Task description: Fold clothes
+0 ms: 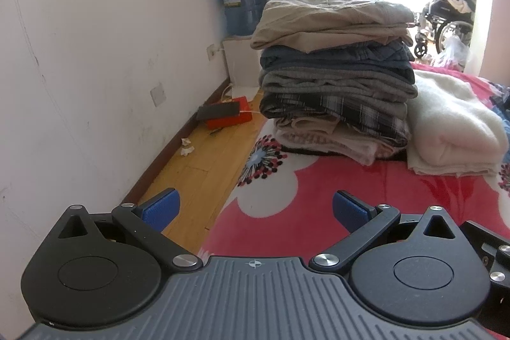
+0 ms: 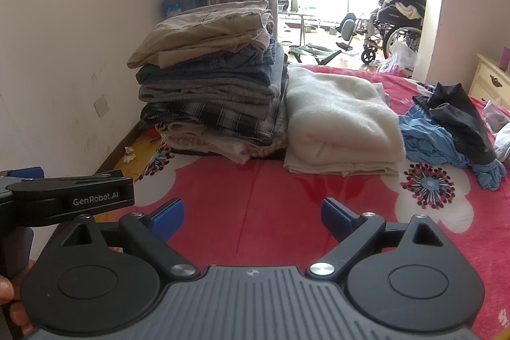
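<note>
My right hand-held gripper [image 2: 251,220] hung low over the bed [image 2: 255,212], its blue pads spread wide with nothing between them. My left hand-held gripper [image 1: 255,209] was just as wide and just as empty, sitting close beside the right one over the bed's left edge, with the wooden floor [image 1: 197,168] under its left pad.

What mattered for my next reach was the loose clothing. The unfolded heap [image 2: 452,133], a light blue garment tangled with a dark one, lay ahead and well off to the right of my right gripper, on the far right part of the bed. Its long axis ran roughly away from me and leftward, from the blue end near the flower print up to the dark peak. My right hand was clearly the nearer; from the left wrist view the heap barely showed at the frame edge.

Straight ahead stood the tall stack of folded clothes [image 2: 210,78], and touching its right side the folded cream blanket [image 2: 341,123], which lay between the stack and the heap. I judged the right gripper should swing right past the blanket to take the blue garment.
</note>
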Demonstrator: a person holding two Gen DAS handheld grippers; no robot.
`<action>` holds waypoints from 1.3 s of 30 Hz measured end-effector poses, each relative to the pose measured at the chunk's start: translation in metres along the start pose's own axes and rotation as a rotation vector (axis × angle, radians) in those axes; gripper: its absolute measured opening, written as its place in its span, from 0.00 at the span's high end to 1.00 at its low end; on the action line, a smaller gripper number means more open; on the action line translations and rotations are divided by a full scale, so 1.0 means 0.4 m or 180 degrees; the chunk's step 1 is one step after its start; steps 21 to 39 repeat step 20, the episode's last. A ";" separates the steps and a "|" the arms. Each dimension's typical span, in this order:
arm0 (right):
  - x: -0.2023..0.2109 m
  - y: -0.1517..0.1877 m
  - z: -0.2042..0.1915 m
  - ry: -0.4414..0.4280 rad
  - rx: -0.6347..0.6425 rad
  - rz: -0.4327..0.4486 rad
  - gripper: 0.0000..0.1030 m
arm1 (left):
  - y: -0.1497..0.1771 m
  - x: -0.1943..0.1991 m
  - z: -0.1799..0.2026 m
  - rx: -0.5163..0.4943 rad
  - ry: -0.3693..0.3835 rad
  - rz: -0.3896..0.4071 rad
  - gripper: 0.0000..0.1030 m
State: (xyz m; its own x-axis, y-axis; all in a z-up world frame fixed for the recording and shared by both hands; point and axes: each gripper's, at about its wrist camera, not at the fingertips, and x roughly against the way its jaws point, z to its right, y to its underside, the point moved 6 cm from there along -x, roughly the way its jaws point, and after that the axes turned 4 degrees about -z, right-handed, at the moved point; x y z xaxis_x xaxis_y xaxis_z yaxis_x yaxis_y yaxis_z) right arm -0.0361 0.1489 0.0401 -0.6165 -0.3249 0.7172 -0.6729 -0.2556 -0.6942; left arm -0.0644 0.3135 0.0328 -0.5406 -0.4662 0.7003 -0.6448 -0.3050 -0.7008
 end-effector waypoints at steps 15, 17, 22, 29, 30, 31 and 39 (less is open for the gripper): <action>-0.006 0.001 -0.004 -0.0012 0.0003 -0.0010 0.07 | 0.002 -0.002 -0.002 -0.0018 -0.0025 0.0023 0.00; -0.007 0.001 -0.005 -0.0010 0.0004 -0.0012 0.07 | 0.002 -0.002 -0.003 -0.0023 -0.0024 0.0027 0.00; -0.007 0.002 -0.006 -0.0008 0.0006 -0.0013 0.07 | 0.001 -0.005 -0.004 -0.0015 -0.0010 0.0018 0.00; -0.007 0.002 -0.006 -0.0008 0.0006 -0.0013 0.07 | 0.001 -0.005 -0.004 -0.0015 -0.0010 0.0018 0.00; -0.007 0.002 -0.006 -0.0008 0.0006 -0.0013 0.07 | 0.001 -0.005 -0.004 -0.0015 -0.0010 0.0018 0.00; -0.007 0.002 -0.006 -0.0008 0.0006 -0.0013 0.07 | 0.001 -0.005 -0.004 -0.0015 -0.0010 0.0018 0.00; -0.007 0.002 -0.006 -0.0008 0.0006 -0.0013 0.07 | 0.001 -0.005 -0.004 -0.0015 -0.0010 0.0018 0.00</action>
